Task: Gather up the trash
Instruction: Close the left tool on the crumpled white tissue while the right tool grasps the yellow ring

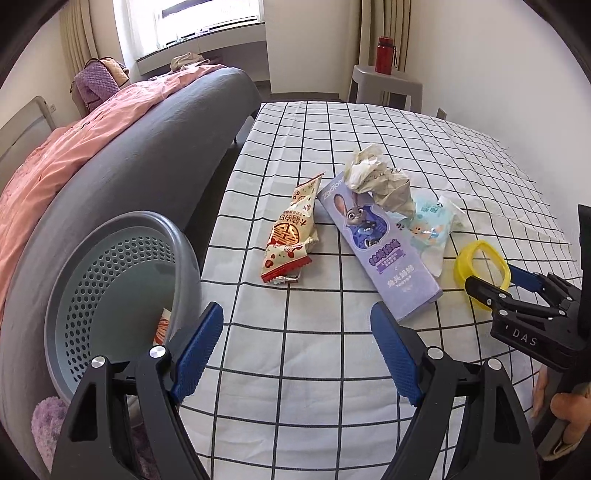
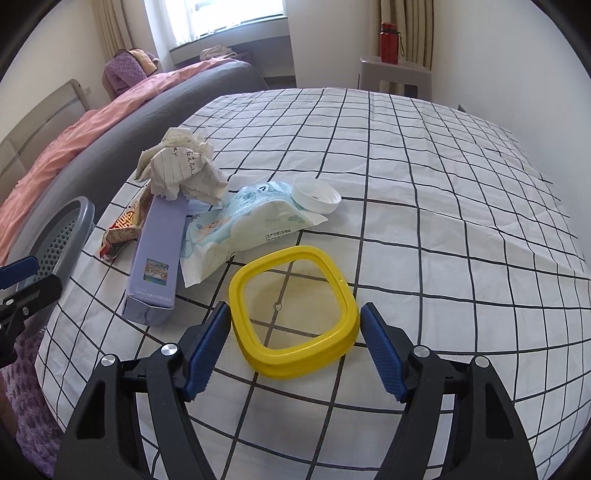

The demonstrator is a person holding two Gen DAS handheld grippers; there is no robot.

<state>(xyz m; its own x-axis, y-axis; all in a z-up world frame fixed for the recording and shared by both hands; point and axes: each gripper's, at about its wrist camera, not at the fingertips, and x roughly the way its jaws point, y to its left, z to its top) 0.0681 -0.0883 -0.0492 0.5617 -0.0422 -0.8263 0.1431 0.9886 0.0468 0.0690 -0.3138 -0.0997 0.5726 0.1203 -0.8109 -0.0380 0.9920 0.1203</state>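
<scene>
The right gripper (image 2: 295, 325) is straddling the yellow ring (image 2: 293, 312), contact unclear, while the left gripper (image 1: 295, 328) is hovering wide open, hiding part of the basket (image 1: 110, 280).

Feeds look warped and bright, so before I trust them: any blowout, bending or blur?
Left wrist view: window blown out, checked tablecloth lines bow from the fisheye, corners dark. Right wrist view: same bowing and dark corners; yellow ring sharp, with little shadow.

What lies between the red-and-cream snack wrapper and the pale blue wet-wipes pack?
The long purple cartoon carton lies between the wrapper and the pack, as the left wrist view shows.
</scene>
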